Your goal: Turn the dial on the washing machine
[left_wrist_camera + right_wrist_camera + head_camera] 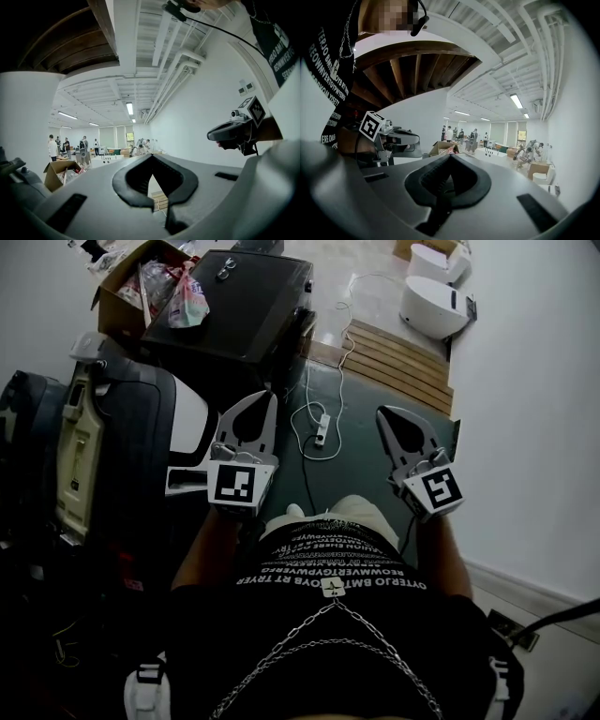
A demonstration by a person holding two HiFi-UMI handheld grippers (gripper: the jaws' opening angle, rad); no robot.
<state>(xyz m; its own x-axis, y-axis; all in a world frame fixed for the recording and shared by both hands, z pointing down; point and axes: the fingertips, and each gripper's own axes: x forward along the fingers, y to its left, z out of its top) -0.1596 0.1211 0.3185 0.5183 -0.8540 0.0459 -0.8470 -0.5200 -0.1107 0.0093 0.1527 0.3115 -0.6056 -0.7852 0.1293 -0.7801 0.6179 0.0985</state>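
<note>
Left gripper [265, 399] centre-left, right gripper [386, 413] centre-right: jaws of both pressed together, nothing between (both held over floor). Power strip [322, 429] on floor between them.

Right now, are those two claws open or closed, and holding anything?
Left claw: closed, empty.
Right claw: closed, empty.

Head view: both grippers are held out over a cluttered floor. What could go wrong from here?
1. A white power strip lies on the floor just ahead, between the grippers. A step forward could snag it.
2. The left gripper is near the dark equipment at the left and might knock it.
3. The left gripper and the right gripper are both shut and empty, and no dial is in view. They must open before gripping.
</note>
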